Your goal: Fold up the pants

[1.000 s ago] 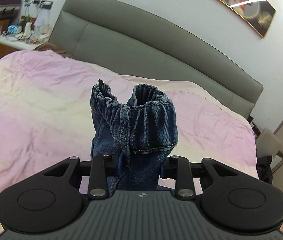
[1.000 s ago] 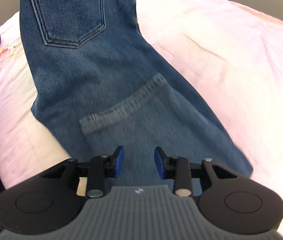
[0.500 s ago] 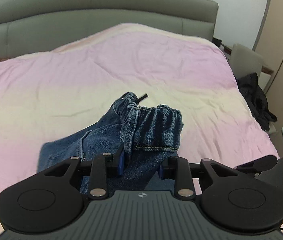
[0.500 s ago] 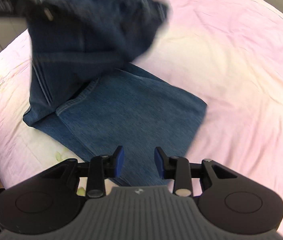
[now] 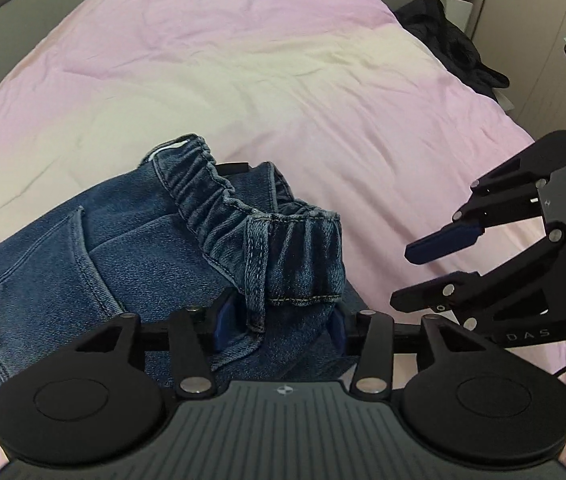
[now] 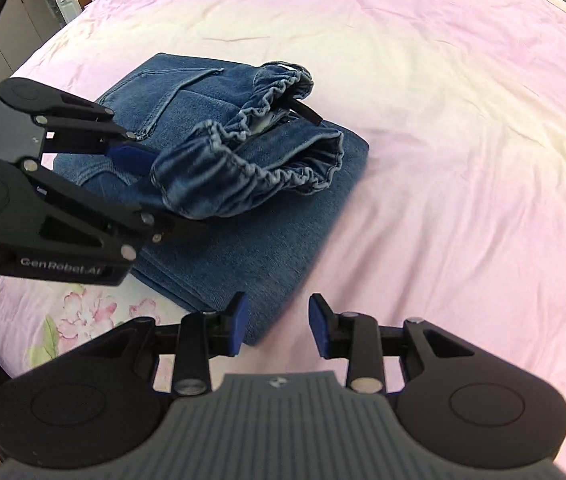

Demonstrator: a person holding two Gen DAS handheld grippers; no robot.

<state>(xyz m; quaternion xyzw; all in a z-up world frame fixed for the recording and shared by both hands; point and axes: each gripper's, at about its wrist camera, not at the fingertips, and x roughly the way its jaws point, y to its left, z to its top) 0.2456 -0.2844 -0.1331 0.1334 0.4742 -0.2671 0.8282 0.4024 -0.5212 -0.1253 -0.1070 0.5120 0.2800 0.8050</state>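
One pair of blue denim pants [image 6: 239, 184] is lying folded on the pink bed [image 6: 463, 140], its elastic waistband bunched on top. The left tongs [image 5: 279, 320] are clamping that waistband. The right tongs [image 6: 279, 326] are hovering parted and empty by the near edge.

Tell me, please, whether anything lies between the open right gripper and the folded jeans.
Nothing visible does: the right gripper hovers open just past the near corner of the jeans, over the pink bedsheet.

"GenRobot.AI" on left tongs [image 6: 151, 184]; "DAS" on right tongs [image 5: 435, 268].
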